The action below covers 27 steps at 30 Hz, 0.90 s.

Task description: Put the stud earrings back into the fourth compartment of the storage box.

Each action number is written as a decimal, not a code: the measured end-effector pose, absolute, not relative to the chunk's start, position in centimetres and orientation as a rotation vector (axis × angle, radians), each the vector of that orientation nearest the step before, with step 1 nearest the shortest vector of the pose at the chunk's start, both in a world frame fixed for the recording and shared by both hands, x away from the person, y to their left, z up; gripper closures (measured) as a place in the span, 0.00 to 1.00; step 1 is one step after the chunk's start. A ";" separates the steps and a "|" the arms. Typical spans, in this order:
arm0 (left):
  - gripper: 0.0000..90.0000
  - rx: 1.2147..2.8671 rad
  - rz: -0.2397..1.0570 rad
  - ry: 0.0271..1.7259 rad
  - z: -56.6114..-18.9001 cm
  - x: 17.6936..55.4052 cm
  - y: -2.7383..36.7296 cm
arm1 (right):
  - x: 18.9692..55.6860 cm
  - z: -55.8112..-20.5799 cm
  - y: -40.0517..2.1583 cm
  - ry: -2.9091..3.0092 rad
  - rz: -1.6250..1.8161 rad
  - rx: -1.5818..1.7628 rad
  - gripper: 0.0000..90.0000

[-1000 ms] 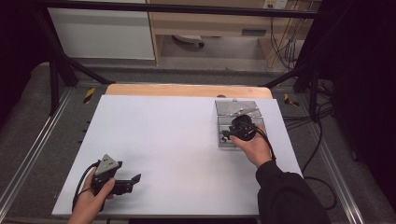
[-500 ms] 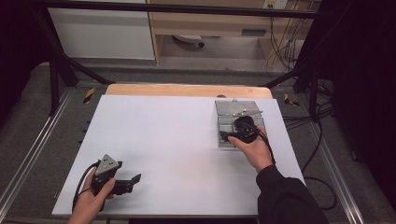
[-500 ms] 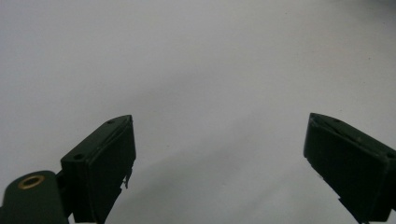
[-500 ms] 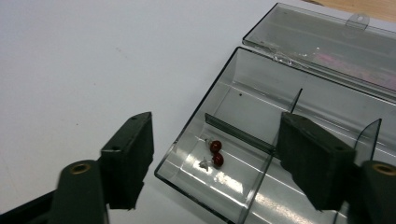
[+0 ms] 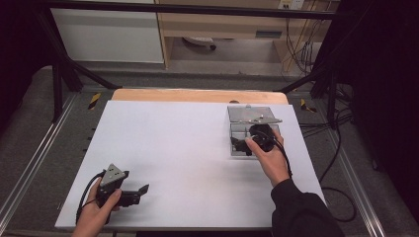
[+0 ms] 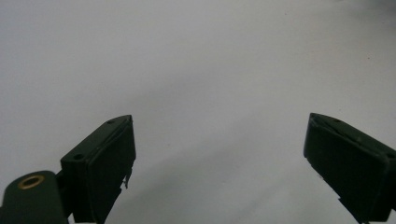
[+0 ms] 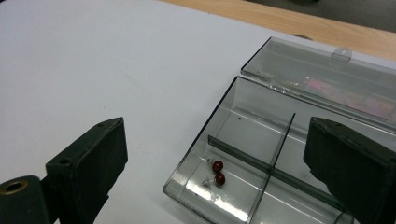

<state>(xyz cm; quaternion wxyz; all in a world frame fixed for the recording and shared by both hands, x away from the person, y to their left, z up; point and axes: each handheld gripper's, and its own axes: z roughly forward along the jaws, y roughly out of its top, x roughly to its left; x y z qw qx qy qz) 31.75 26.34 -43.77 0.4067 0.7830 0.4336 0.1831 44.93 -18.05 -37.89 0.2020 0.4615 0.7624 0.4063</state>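
Right tongs (image 7: 215,154) have shifted slightly over the clear box (image 7: 261,140) — both tongs gape, box's near edge cropped.

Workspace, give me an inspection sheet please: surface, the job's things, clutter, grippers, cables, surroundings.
Surface: white table top, bare, wooden strip at far edge.
Job's things: clear compartment box, lid open; two red beads in one compartment.
Clutter: nothing seen.
Grippers: left gripper open over bare table; right gripper open at the box.
Cables: one trails from each gripper; more hang at far right.
Surroundings: dark frame, grey floor, white cabinet behind.
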 end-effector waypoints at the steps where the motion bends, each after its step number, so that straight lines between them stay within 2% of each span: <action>1: 0.11 1.976 0.464 1.093 -43.8 31.7 26.4 | 44.9 -37.7 -18.2 2.121 1.146 1.287 0.08; 12: 0.11 1.947 0.468 1.112 -43.7 31.5 26.6 | 43.1 -36.6 -20.4 1.978 1.329 1.199 0.10; 19: 0.11 1.917 0.463 1.127 -43.6 31.5 27.0 | 41.7 -36.6 -21.8 1.921 1.388 1.167 0.06; 27: 0.11 1.887 0.465 1.144 -43.5 31.5 27.3 | 40.1 -37.2 -23.9 1.865 1.416 1.191 0.05</action>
